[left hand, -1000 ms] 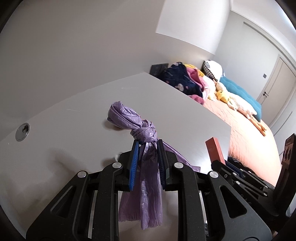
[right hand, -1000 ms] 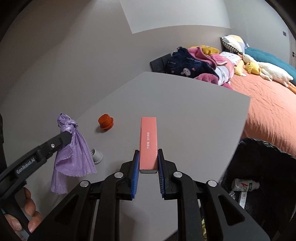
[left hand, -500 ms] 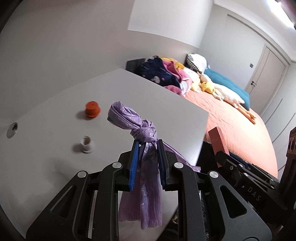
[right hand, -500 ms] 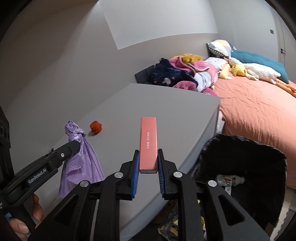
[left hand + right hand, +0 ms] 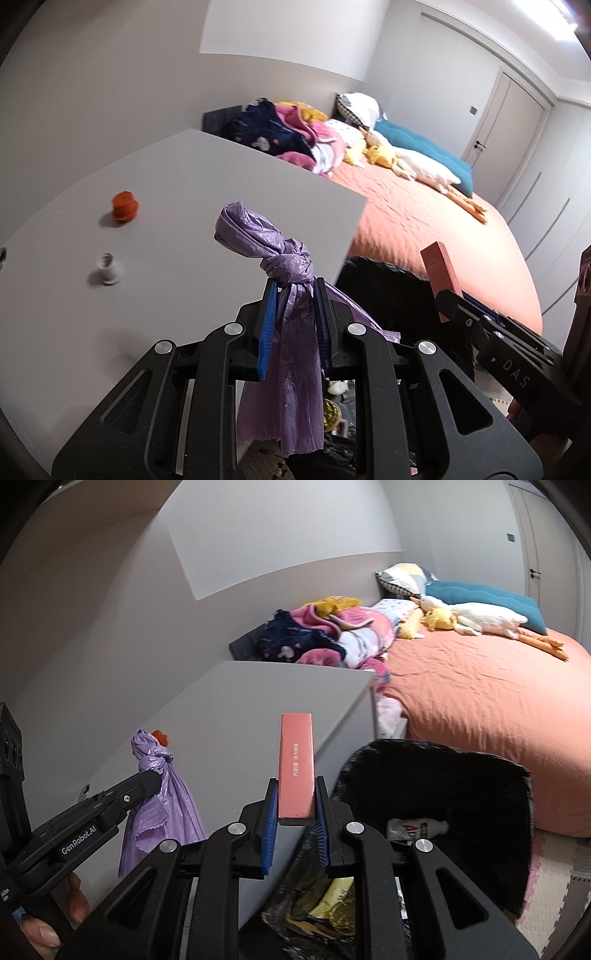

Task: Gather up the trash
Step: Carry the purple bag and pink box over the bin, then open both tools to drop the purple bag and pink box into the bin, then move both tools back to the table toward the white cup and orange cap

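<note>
a: obs — left hand-held gripper (image 5: pixel 293 325) is clamped on the knotted purple bag (image 5: pixel 280 280), just under the knot, tail hanging free. right hand-held gripper (image 5: pixel 295 808) is clamped on the near end of the pink box (image 5: pixel 296 768).

b: change since a second ago?

a: both have swung off the desk (image 5: pixel 184 206) toward its right edge. earlier the box sat over the desk top; now the black bin (image 5: pixel 480 775) fills the lower right of the right wrist view, and the box hangs about over its near left rim. grips look unchanged.

b: meaning for the task?

a: judgement — this is the carry stage, drop comes next. bin already holds a small bottle (image 5: pixel 417 827) and wrappers.

b: anything left behind?

a: orange cap (image 5: pixel 125 201) and white cap (image 5: pixel 109 266), far left on the desk, well apart from both hand-held grippers. likely another trip.
</note>
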Available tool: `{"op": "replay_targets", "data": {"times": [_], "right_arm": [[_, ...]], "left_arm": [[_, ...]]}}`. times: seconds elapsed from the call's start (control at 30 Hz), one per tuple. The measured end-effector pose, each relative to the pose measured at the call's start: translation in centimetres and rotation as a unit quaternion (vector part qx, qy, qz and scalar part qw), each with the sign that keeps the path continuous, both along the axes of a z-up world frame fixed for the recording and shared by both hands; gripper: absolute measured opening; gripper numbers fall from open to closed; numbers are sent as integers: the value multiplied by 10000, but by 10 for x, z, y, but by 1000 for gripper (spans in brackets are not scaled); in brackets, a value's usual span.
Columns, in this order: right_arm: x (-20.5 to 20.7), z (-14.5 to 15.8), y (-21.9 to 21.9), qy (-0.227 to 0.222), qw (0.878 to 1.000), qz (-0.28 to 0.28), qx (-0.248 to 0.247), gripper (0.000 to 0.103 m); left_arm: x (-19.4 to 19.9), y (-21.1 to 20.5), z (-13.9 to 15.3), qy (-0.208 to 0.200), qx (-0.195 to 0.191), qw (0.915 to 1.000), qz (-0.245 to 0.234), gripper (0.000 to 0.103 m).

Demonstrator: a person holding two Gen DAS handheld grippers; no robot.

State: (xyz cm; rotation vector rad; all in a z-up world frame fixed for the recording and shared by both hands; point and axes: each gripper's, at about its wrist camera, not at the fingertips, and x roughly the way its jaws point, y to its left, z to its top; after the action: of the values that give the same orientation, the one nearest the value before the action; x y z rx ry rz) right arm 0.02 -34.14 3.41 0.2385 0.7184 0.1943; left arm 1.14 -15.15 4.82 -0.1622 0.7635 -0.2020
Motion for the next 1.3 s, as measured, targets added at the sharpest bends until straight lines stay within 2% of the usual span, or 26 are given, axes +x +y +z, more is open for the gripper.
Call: {"op": "replay_targets", "data": {"times": [0.6, 1.0, 1.03, 1.07, 1.1, 1.13, 1.17, 1.2, 1.23, 1.3], "right_arm": [[-28, -4, -71, -31, 9975, -706, 48, 20], [-35, -6, -113, 2, 9933, -1148, 146, 20], [-35, -6, -117, -1, 9926, -1204, 163, 20], [-36, -5, -121, -14, 9917, -1273, 174, 20], [-37, -4, -125, -44, 9904, -1372, 186, 22], [-39, -3, -129, -57, 9890, -1467, 197, 36], [-40, -2, -133, -85, 9872, -1577, 211, 62], [-42, -2, -137, -129, 9852, -1695, 210, 71], [-45, 0, -140, -203, 9828, -1828, 189, 75], [-45, 1, -145, -210, 9815, -1895, 161, 75]], "left_arm": [[-5, -66, -12, 103, 124, 9971, -743, 19], [4, -112, -27, 357, 250, 9901, -1337, 20], [6, -116, -31, 437, 272, 9878, -1473, 23], [7, -121, -35, 549, 314, 9852, -1592, 50], [8, -124, -38, 636, 370, 9841, -1619, 94], [9, -127, -41, 671, 429, 9843, -1574, 96], [9, -128, -42, 617, 440, 9851, -1541, 97], [9, -128, -43, 612, 448, 9852, -1536, 97], [11, -129, -44, 651, 449, 9849, -1538, 97], [13, -126, -44, 656, 428, 9857, -1489, 97]]}}
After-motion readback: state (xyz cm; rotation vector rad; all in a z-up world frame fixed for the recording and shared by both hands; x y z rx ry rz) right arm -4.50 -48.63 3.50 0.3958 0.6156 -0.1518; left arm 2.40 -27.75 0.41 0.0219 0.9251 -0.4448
